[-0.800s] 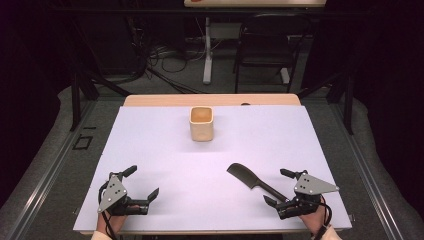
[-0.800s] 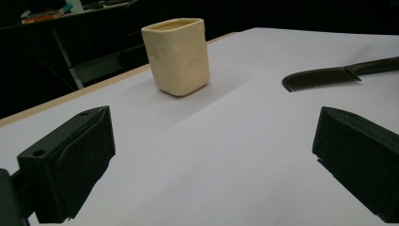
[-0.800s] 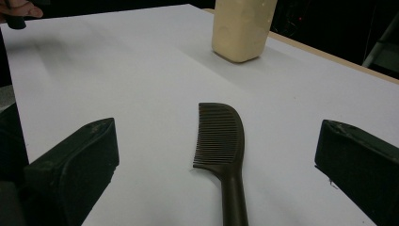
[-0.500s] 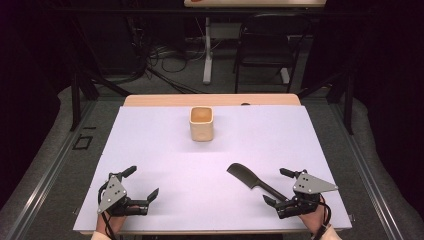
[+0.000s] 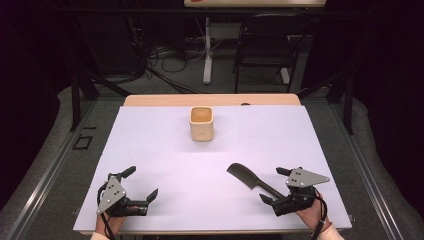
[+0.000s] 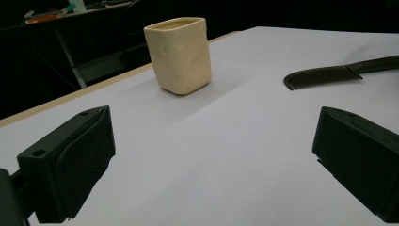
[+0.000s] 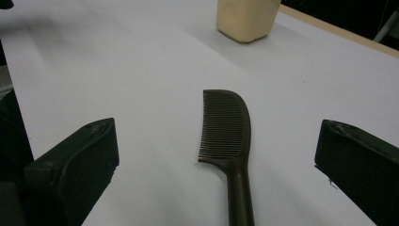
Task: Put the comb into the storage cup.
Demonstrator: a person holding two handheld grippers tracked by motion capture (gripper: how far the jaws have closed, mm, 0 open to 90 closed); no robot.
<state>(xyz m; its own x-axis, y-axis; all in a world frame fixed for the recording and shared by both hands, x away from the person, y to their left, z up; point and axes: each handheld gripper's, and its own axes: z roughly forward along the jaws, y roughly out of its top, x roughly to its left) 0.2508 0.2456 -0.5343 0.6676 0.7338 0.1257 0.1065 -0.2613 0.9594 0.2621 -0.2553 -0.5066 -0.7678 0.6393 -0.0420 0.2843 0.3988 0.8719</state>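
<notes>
Nothing has shifted since the earlier frames: both grippers sit where they were at the near edge of the worktop (image 5: pixel 150 130), and the comb and cup lie as before.

From above, the left gripper (image 5: pixel 140 186) rests low on the white sheet near the front left corner, a hand (image 5: pixel 106 226) behind it, its fingers spread wide with only bare sheet between them. Its own view shows the two black fingers (image 6: pixel 70 165) standing far apart, the cream cup (image 6: pixel 179 54) straight ahead and the comb off to the right.

The right gripper (image 5: pixel 275 186) lies near the front right corner, also held from behind by a hand (image 5: pixel 312 216). Its fingers (image 7: pixel 75 165) are wide apart too. The dark brown comb (image 5: pixel 252 181) lies flat on the worktop just in front of it, handle pointing back between the open fingers and the toothed head angled away toward the middle of the sheet. In the right gripper view the comb (image 7: pixel 230 136) runs up the centre, neither finger touching it.

The cup (image 5: pixel 201 123) stands upright toward the far side of the sheet, well apart from the comb and both grippers.
</notes>
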